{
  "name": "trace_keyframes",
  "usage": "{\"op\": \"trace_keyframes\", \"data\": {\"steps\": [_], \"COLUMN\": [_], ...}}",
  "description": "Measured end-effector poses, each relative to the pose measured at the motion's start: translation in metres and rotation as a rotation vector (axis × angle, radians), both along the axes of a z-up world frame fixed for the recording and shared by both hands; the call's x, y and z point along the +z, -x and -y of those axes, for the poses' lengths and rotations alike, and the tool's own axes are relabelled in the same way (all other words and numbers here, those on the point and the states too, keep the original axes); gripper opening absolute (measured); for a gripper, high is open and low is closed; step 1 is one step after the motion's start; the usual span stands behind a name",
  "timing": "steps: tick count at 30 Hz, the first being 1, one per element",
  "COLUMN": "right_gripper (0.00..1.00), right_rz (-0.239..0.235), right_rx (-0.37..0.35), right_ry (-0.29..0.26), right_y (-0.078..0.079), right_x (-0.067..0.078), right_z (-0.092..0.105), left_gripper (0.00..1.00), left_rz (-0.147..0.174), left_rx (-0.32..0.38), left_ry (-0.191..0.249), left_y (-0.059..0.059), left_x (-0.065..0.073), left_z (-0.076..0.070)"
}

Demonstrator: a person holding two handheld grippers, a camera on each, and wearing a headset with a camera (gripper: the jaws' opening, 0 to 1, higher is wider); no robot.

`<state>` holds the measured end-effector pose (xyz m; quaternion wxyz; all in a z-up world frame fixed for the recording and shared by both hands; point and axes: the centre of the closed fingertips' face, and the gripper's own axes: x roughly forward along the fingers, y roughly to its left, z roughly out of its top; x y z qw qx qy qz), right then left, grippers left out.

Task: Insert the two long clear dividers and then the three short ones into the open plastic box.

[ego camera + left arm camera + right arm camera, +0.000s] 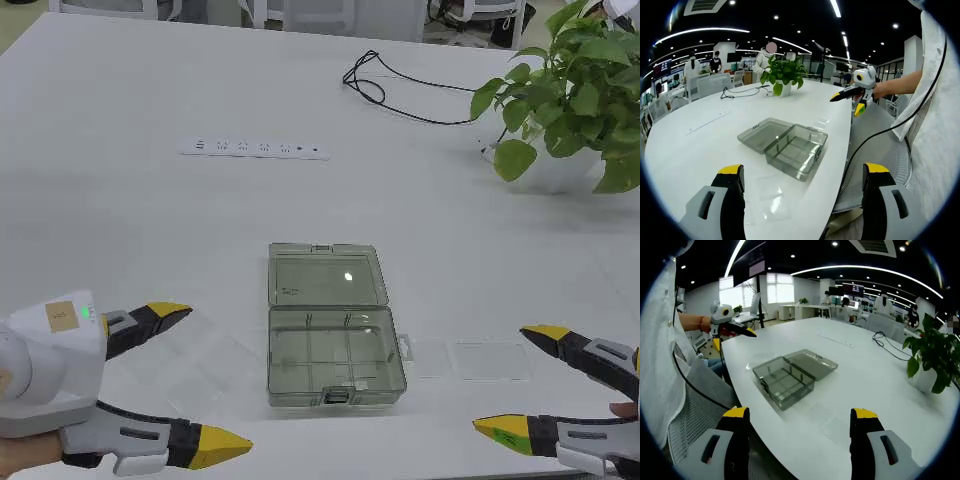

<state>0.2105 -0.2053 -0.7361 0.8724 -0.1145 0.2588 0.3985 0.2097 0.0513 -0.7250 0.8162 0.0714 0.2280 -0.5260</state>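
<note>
claws: left claw and right claw both wide, holding nothing | box: open box mid worktop, clear dividers flat beside it | risk: dividers thin, see-through — a claw may slip or push the box

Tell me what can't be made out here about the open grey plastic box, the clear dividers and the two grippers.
1. Clear flat dividers, head view: transparent on the white table; their outlines fade, so count and length are unclear.
2. Open grey translucent plastic box, head view: faint lines inside; ribs or seated dividers, too small to tell.
3. Right gripper, head view: body cut off by the right edge.
</note>
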Motion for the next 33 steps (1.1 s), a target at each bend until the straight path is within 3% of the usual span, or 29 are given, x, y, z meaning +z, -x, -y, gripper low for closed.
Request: {"op": "trace_keyframes", "data": {"steps": [33], "right_gripper": [0.83], "right_rz": [-0.007], "right_rx": [0.009], "right_ry": [-0.005], "right_y": [-0.0022], "right_x": [-0.0022], "right_z": [-0.0049], "left_gripper": [1.00], "left_rz": [-0.007], "left_rx": [-0.009], "left_ry": [-0.002], "left_y": [-0.0018], "left_x": [-0.0019], "left_z": [0.0019]}}
